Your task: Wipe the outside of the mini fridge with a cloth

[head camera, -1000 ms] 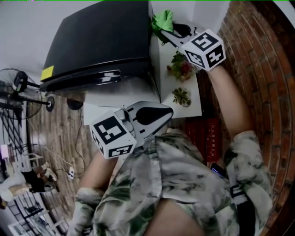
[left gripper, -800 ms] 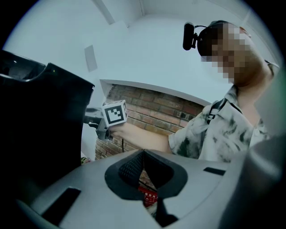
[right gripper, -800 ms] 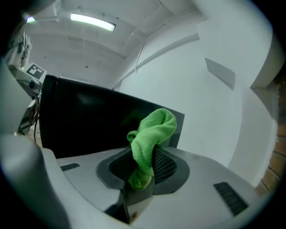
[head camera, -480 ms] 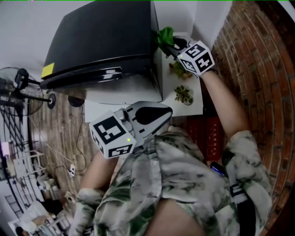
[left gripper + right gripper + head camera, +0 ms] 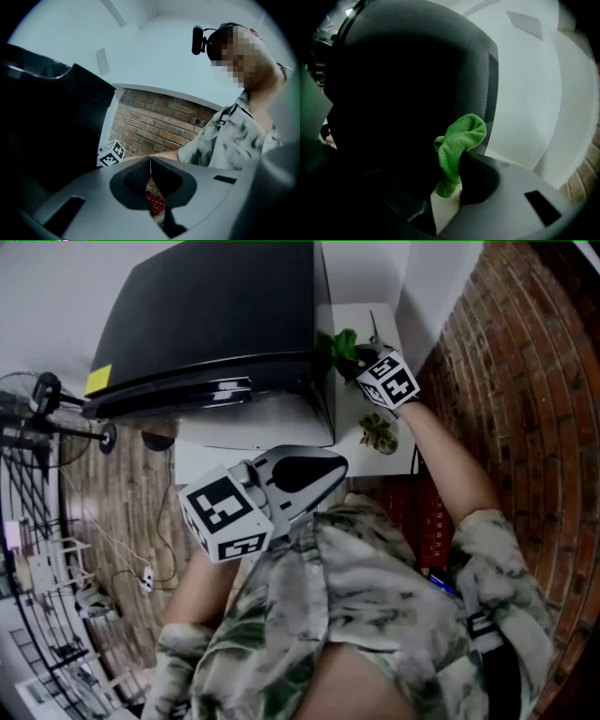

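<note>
Cloth up at the fridge's side, ready to wipe

The right gripper point(image 5: 357, 354) is clamped on the green cloth point(image 5: 337, 343), a tuft poking out past the jaws, right at the black fridge's point(image 5: 216, 315) right side wall near its back edge; whether it's actually touching, I can't tell. The left gripper point(image 5: 336, 468) sits closed and empty by the person's chest, well apart from the work. To do this well, I'd say: press the tuft flat to the panel, keep the hard jaws off the gloss, run long overlapping strokes, and steer clear of the plant point(image 5: 379, 434)
</note>
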Action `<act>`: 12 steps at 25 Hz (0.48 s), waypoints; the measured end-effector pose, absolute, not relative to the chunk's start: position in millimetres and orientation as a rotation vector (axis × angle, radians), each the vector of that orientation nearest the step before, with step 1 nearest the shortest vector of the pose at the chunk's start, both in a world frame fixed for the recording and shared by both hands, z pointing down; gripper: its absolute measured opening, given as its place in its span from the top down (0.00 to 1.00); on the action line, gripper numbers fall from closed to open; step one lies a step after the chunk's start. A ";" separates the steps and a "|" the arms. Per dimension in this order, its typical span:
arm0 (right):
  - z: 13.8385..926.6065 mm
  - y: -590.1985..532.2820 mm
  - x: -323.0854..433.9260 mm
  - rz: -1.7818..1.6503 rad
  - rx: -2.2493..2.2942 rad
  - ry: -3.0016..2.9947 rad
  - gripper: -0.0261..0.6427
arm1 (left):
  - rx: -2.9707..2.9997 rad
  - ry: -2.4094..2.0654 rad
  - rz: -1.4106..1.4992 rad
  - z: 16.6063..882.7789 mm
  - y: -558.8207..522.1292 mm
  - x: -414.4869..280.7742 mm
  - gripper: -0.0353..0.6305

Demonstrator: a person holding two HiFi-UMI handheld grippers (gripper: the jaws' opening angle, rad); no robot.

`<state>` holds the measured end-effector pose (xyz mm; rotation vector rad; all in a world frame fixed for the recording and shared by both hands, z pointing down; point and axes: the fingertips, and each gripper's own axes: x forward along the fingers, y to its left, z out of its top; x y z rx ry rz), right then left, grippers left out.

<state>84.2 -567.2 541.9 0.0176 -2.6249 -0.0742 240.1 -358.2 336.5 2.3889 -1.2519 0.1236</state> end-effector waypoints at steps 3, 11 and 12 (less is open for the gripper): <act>578.5 -560.9 88.7 -0.046 0.025 -2.550 0.80 | 2.382 -1.255 0.124 337.6 -356.7 239.0 0.91; 607.7 -551.0 103.4 -0.025 0.012 -2.459 0.80 | 2.380 -1.249 0.117 340.6 -351.8 233.6 0.91; 598.5 -553.4 105.6 -0.029 0.026 -2.471 0.80 | 2.382 -1.247 0.113 340.4 -350.5 232.8 0.91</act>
